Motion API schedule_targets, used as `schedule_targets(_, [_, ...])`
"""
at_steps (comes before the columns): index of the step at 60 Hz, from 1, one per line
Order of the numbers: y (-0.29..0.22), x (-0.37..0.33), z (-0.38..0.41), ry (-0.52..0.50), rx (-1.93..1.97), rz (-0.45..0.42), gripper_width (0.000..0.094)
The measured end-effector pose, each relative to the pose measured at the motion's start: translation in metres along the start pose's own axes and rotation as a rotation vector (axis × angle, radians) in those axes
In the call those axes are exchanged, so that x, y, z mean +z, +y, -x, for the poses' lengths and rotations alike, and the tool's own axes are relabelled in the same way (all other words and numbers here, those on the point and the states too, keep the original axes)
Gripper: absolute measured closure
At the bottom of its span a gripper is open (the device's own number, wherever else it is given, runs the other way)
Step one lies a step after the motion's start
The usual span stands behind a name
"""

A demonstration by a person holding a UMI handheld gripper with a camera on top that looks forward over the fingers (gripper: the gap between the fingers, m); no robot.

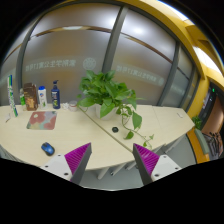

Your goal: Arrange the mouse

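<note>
Pale cream tabletop [85,135] curves away from the gripper [112,160], its near edge running just beyond the fingertips and its far edge meeting a frosted glass wall [80,55]. At its left end stand several small bottles [42,97], with a reddish rectangular mat [41,120] in front of them. A small dark blue computer mouse [48,149] lies near the table's front edge, left of and slightly beyond the left magenta pad [78,158]. Bare surface stretches rightward to a leafy green potted plant [112,98]. Both fingers stand wide apart, holding nothing.
</note>
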State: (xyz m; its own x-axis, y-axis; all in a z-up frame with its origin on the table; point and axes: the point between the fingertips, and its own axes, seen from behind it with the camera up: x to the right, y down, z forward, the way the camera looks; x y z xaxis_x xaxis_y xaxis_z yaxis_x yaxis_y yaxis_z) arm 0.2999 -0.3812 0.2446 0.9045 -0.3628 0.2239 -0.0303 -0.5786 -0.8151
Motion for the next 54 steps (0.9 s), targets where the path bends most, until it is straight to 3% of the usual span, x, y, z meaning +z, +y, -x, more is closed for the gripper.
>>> schedule_targets(18, [0.086,-0.002,0.024,-0.043,-0.002,0.082,0.0083])
schedule_targets(30, [0.147,0.001,0.111,-0.172,-0.069,0.136,0.0083])
schedule_targets(40, [0.145,0.027,0.206,-0.313,-0.108,0.108,0.0082])
schedule_targets(54, [0.125,0.098,0.307,-0.418,-0.166,0.078,0.0084])
